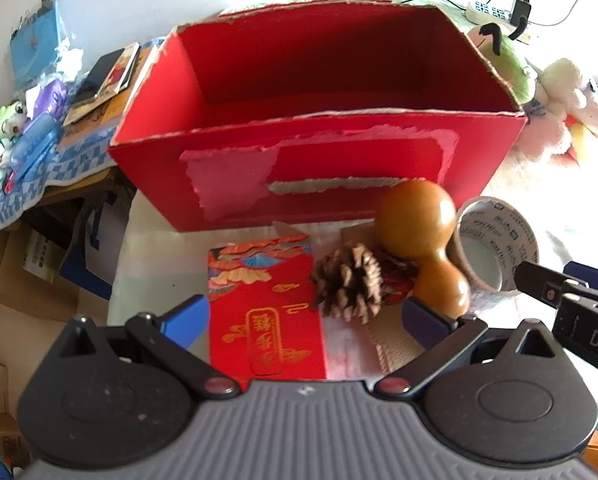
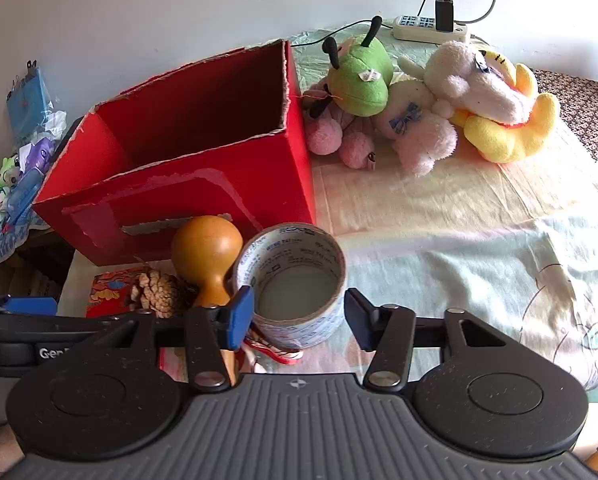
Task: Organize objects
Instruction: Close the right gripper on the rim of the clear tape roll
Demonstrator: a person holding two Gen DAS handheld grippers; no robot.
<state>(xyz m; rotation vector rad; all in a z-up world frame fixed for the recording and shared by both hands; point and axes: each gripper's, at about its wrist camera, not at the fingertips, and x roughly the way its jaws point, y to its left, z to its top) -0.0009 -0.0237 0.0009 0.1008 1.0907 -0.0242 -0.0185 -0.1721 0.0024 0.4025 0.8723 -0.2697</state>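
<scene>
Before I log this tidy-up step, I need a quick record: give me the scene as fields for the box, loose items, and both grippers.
container: red cardboard box, open top, looks empty
loose items: roll of printed tape, wooden gourd, pine cone, red envelope, all in front of the box
beside box: plush toys
left gripper: open, over the envelope, holding nothing
right gripper: open, fingers either side of the tape roll, not clamped

Box (image 1: pixel 479 152) red; gourd (image 1: pixel 417 216) amber-brown; envelope (image 1: pixel 267 300) red, gold print; tape roll (image 2: pixel 295 264) white, dark lettering.
</scene>
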